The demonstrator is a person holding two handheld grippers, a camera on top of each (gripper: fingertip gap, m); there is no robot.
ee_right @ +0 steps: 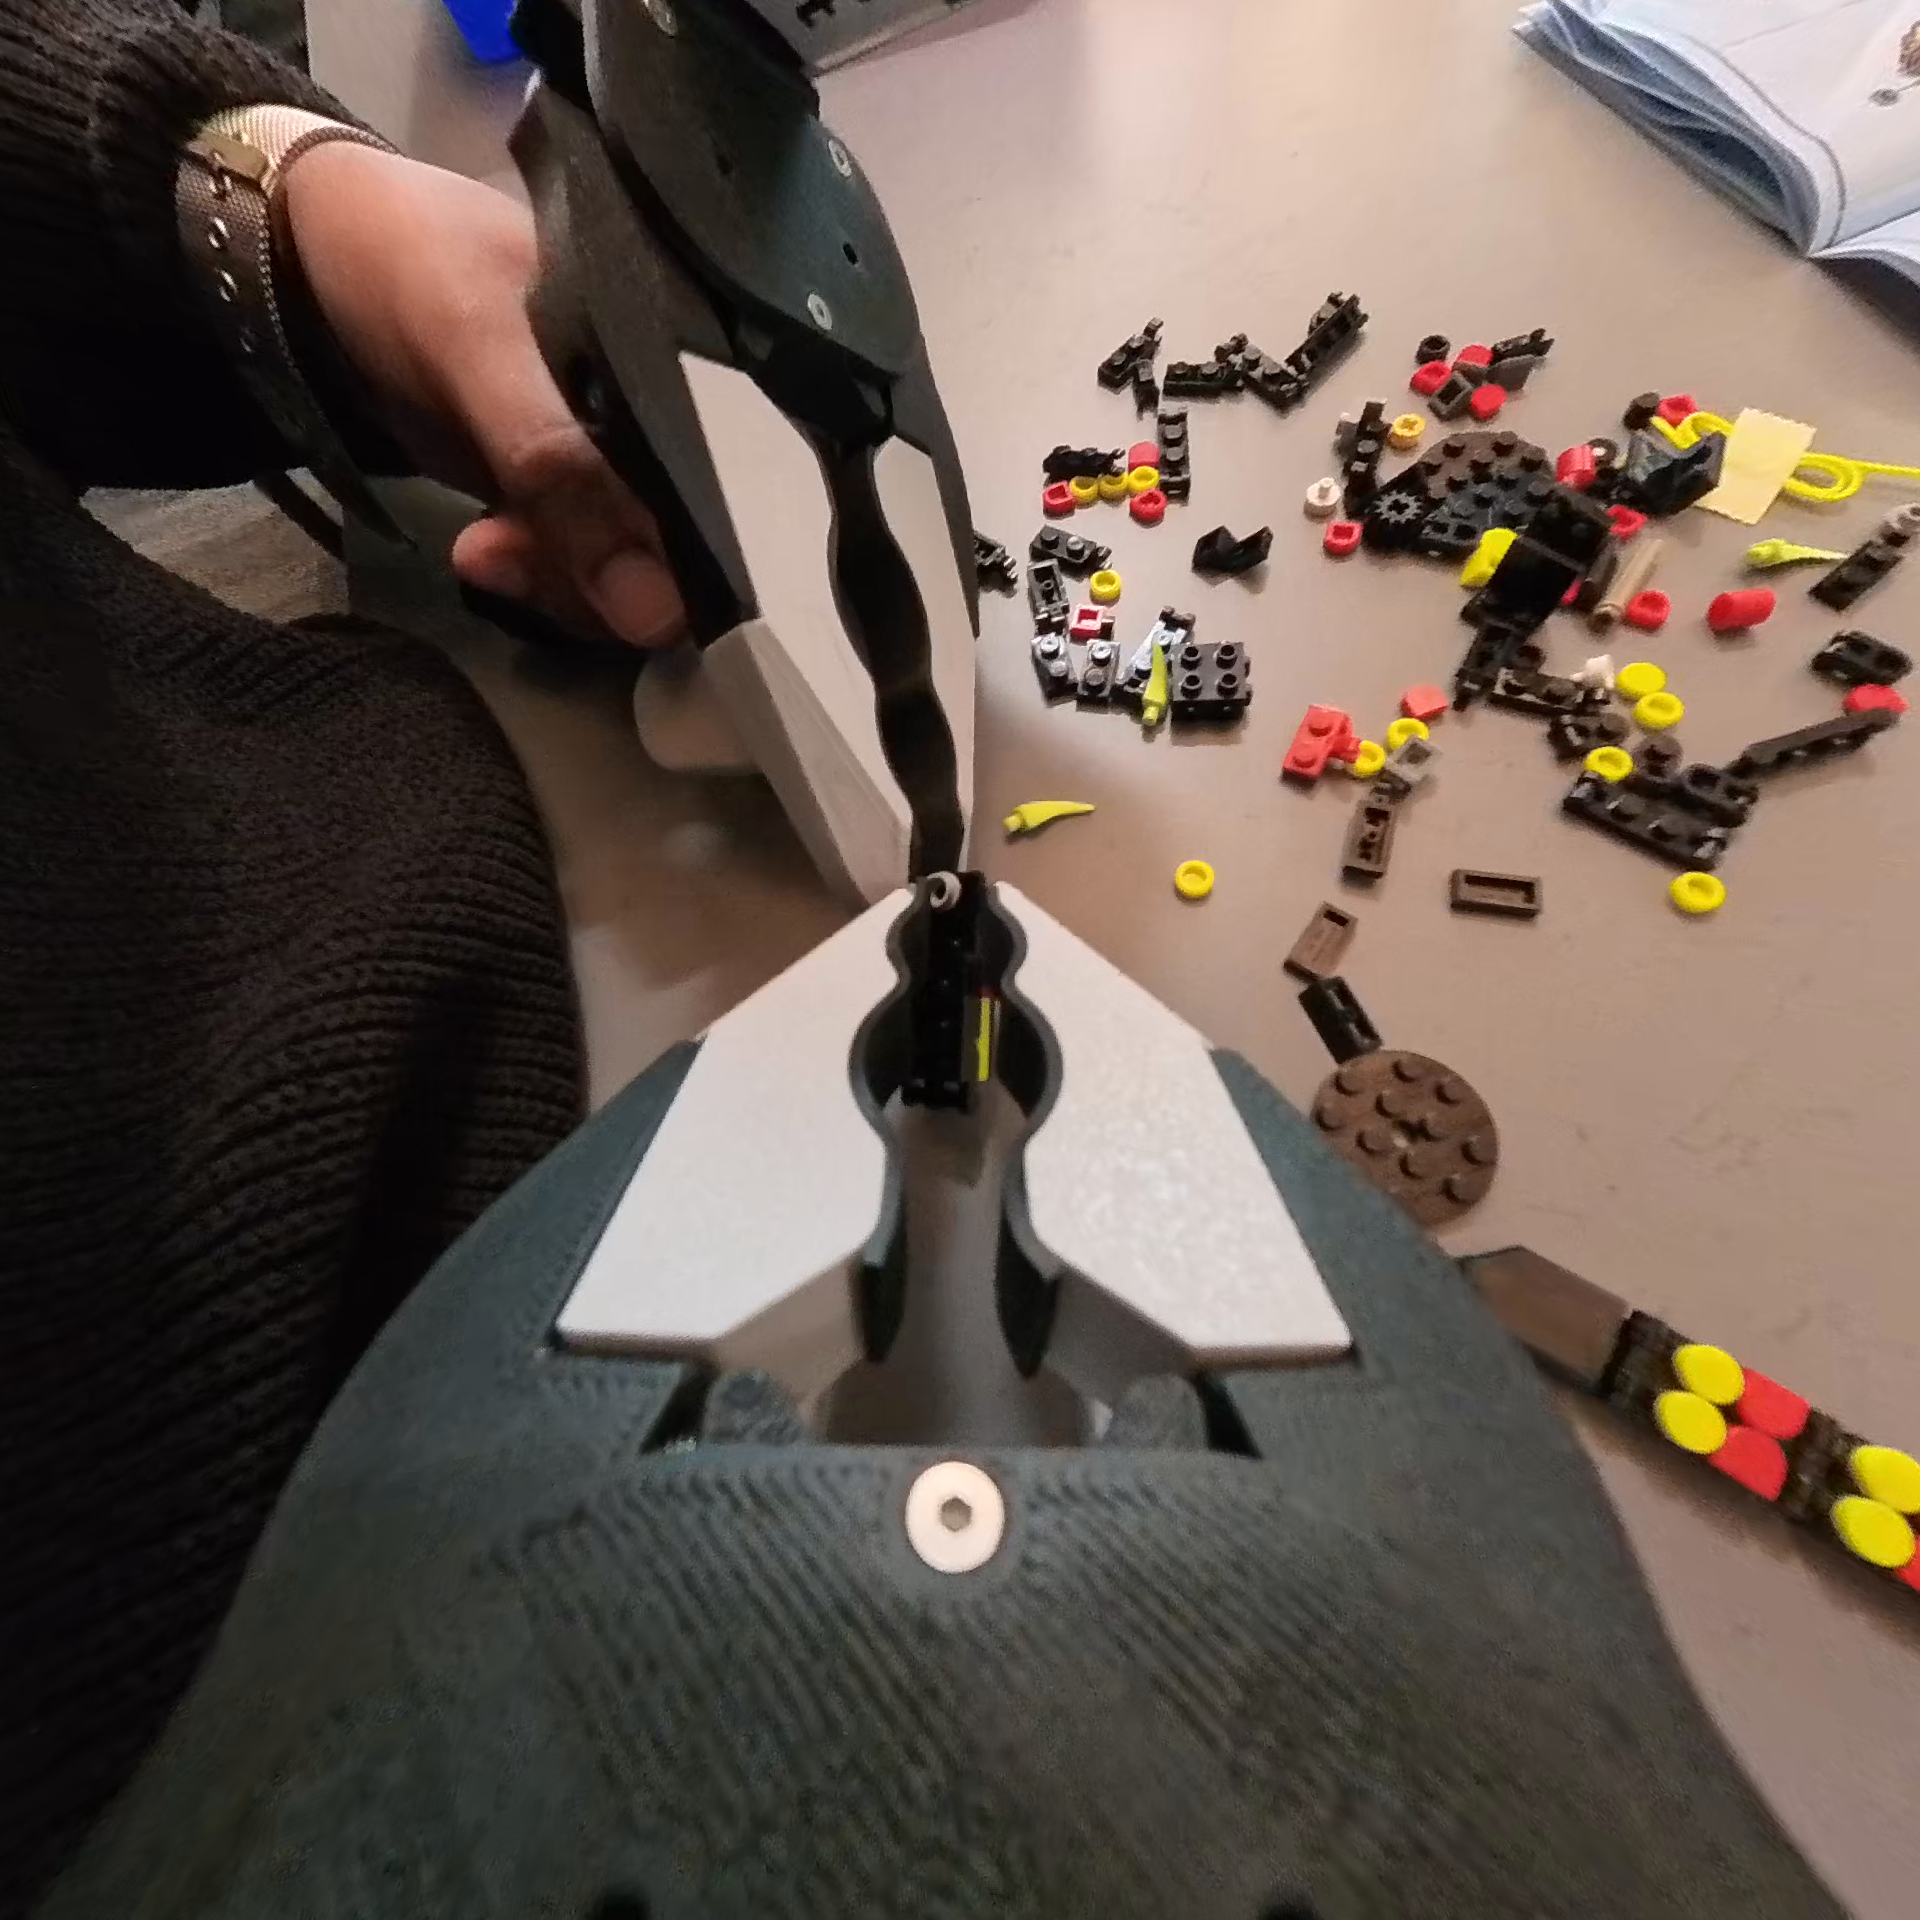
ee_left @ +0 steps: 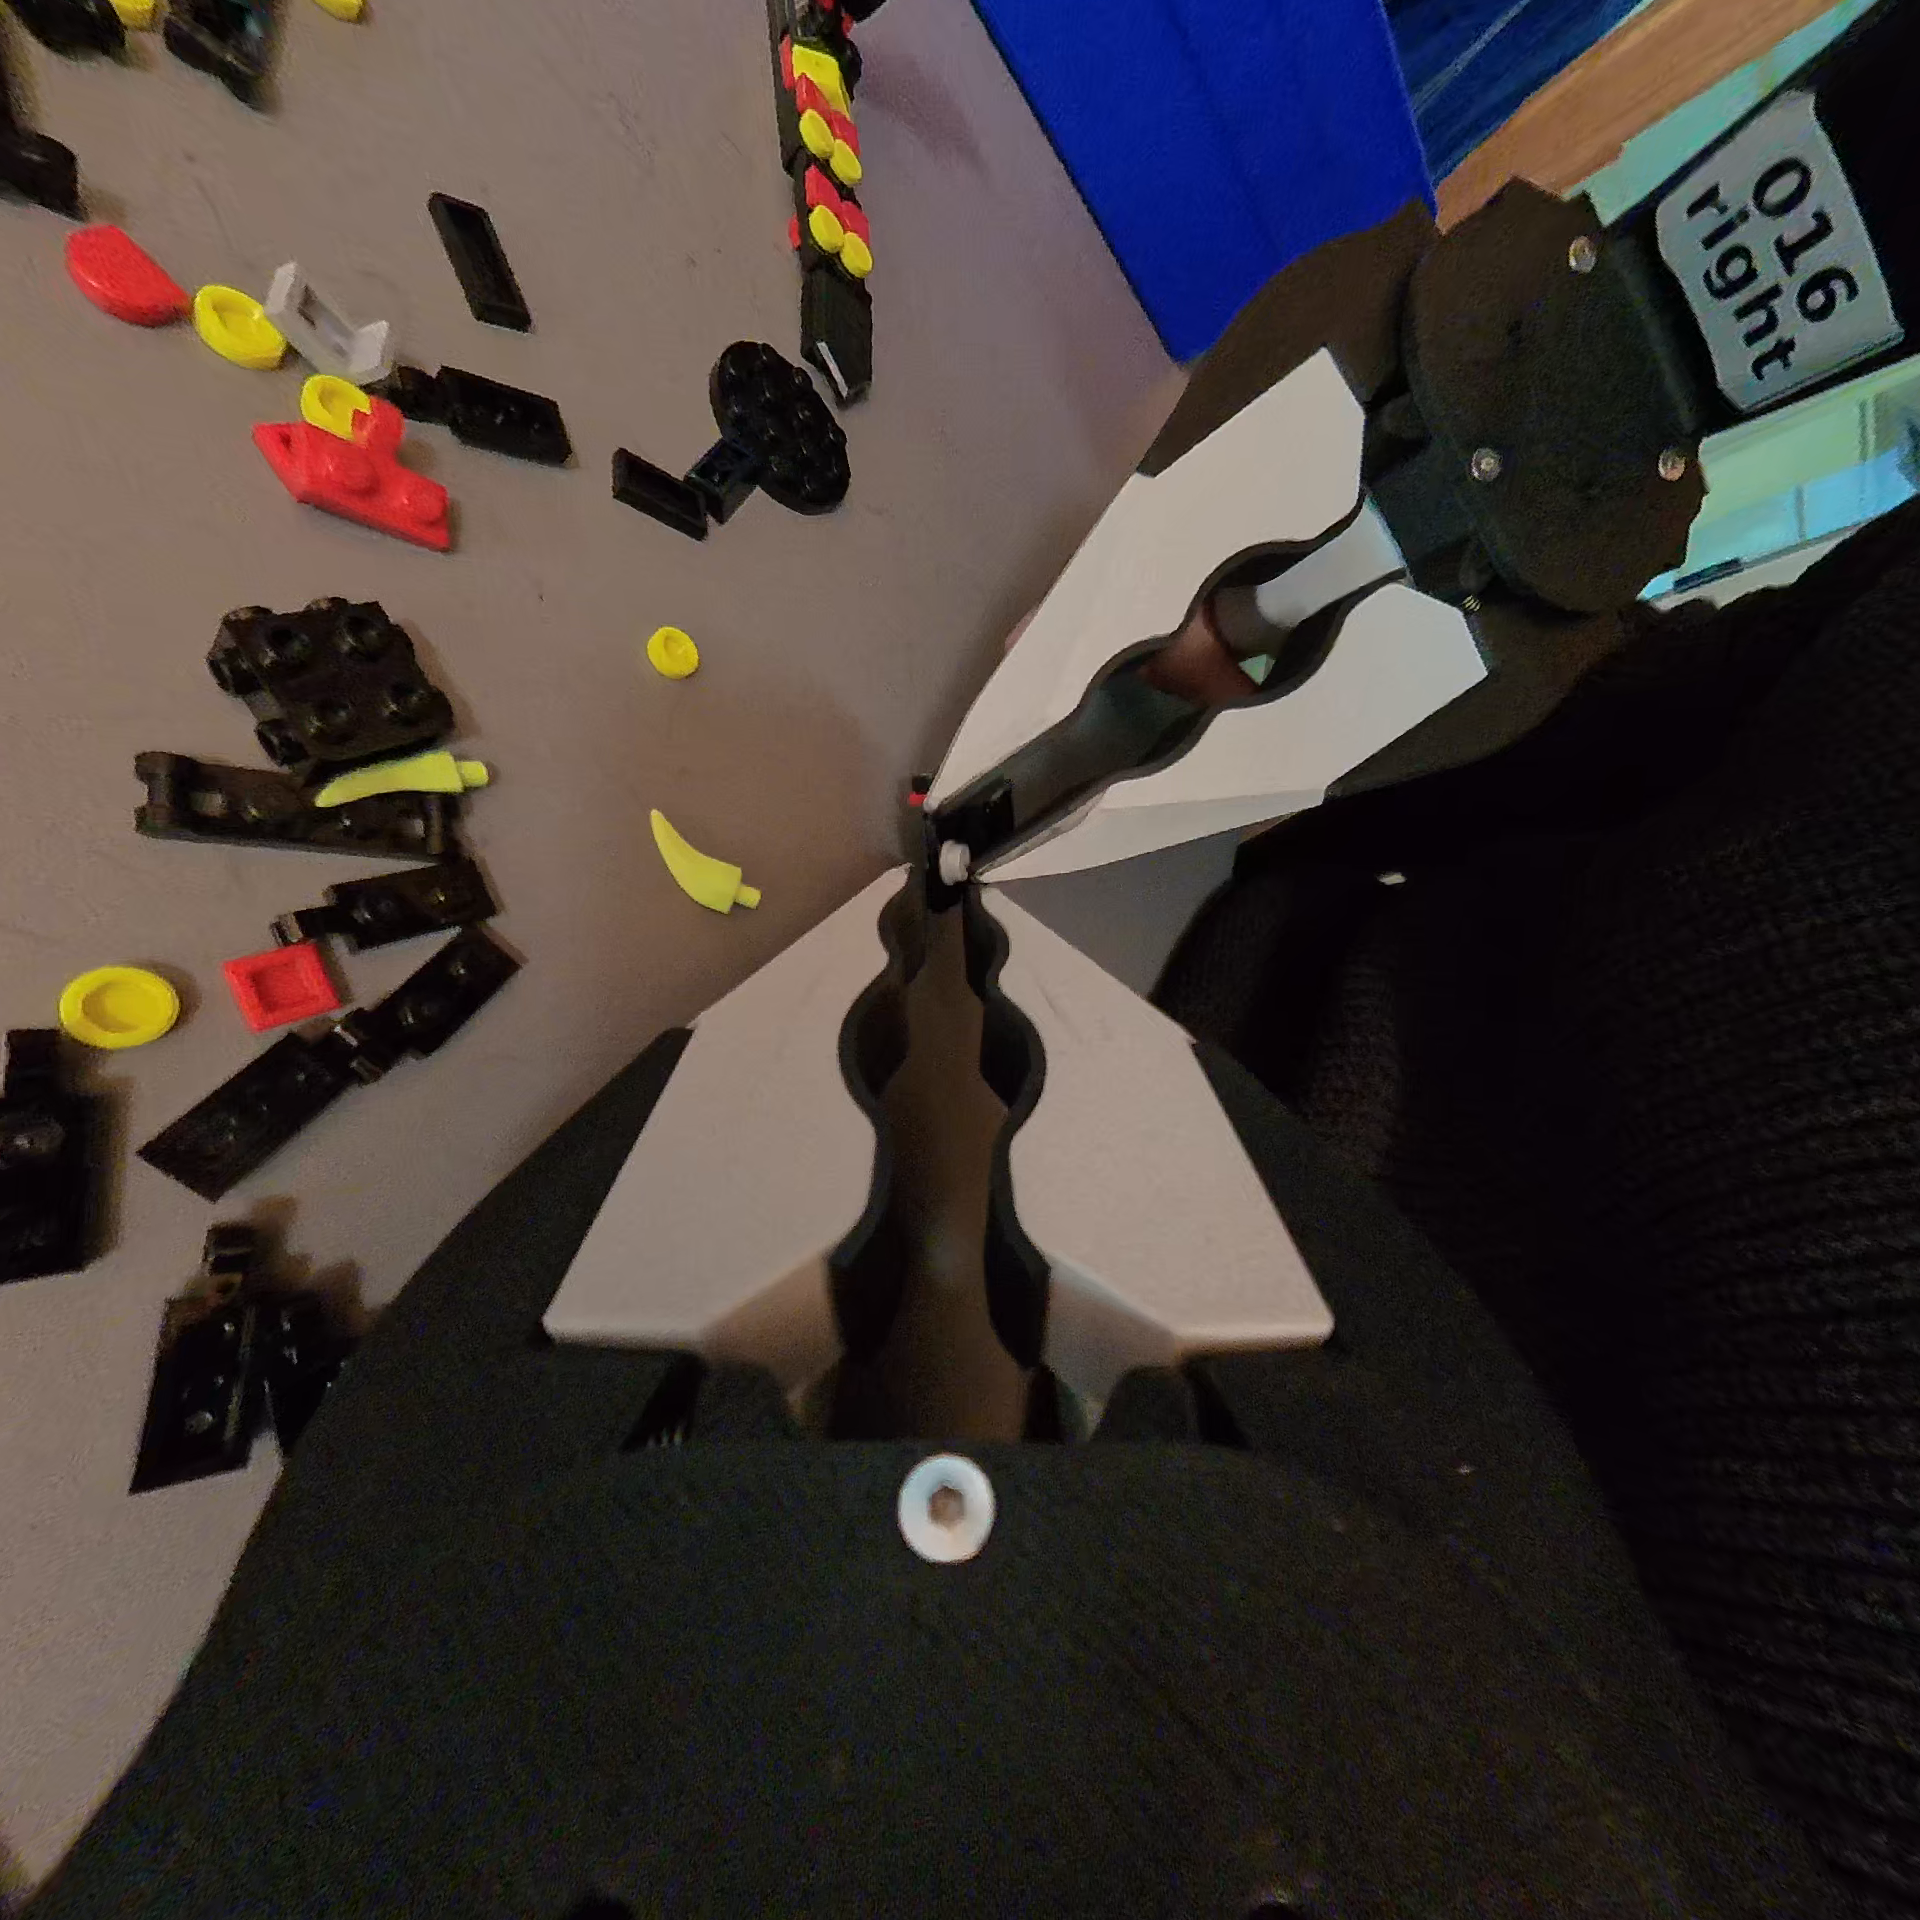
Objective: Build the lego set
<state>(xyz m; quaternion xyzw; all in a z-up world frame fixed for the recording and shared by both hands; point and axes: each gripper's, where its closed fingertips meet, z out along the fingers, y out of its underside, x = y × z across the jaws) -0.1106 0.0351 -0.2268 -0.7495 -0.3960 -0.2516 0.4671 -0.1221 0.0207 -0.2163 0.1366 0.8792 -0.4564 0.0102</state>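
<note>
My right gripper (ee_right: 945,899) is shut on a small black lego assembly (ee_right: 948,1023) with a thin yellow and red strip, held above the grey table (ee_right: 1143,208). My left gripper (ee_left: 940,896) is shut and meets it tip to tip. Its tips pinch a small part with a light grey round stud (ee_left: 952,858) against the end of the assembly (ee_left: 977,816). The stud also shows in the right wrist view (ee_right: 940,891). The left gripper (ee_right: 940,862) comes down from the top there, and the right gripper (ee_left: 940,821) enters the left wrist view from the upper right.
Loose black, red and yellow pieces (ee_right: 1507,582) lie scattered on the table. Nearby lie a long black strip with yellow and red rounds (ee_right: 1766,1423), a round black plate (ee_right: 1403,1132) and a yellow horn (ee_left: 696,862). A blue box (ee_left: 1195,135) and a booklet (ee_right: 1766,104) sit farther off. The grippers are tip to tip, or close to it. Left tips and right tips are each some 4 cm from the yellow horn (ee_left: 696,862). The right camera catches it too, in the right wrist view (ee_right: 1049,814).
</note>
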